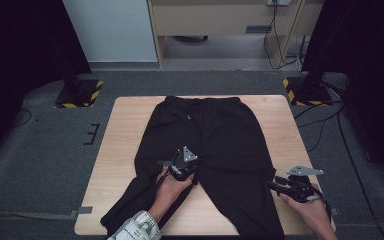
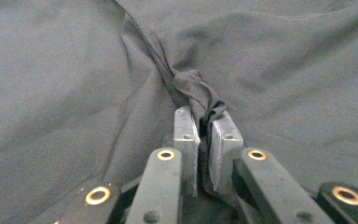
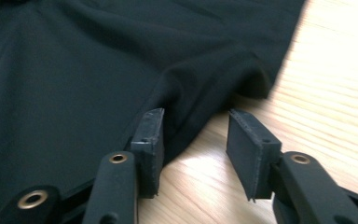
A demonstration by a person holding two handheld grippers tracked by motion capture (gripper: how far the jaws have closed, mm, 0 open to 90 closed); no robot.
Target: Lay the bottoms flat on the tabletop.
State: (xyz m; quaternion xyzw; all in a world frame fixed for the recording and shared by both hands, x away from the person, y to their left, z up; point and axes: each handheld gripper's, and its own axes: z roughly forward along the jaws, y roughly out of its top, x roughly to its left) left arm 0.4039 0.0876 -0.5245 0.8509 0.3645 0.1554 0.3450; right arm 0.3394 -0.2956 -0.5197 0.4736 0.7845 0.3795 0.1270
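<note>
Black trousers point(image 1: 205, 135) lie flat on the wooden table point(image 1: 125, 130), waistband at the far edge and legs running toward me. At the crotch, my left gripper point(image 1: 190, 167) is shut on a pinched fold of the cloth; in the left gripper view the fold point(image 2: 200, 91) bunches up between the pads of that gripper point(image 2: 205, 123). At the outer edge of the right-hand leg, my right gripper point(image 1: 273, 184) lies low on the table. In its own view the right gripper point(image 3: 196, 116) is open, and the trouser edge point(image 3: 182, 93) reaches between the jaws without being pressed.
Bare wood point(image 3: 317, 84) lies right of the trouser leg. The left-hand leg hangs over the table's near left corner point(image 1: 112, 220). Stands with yellow-and-black striped bases point(image 1: 80, 92) point(image 1: 305, 90) sit on the carpet beyond the far corners. Cables point(image 1: 330, 125) trail on the right.
</note>
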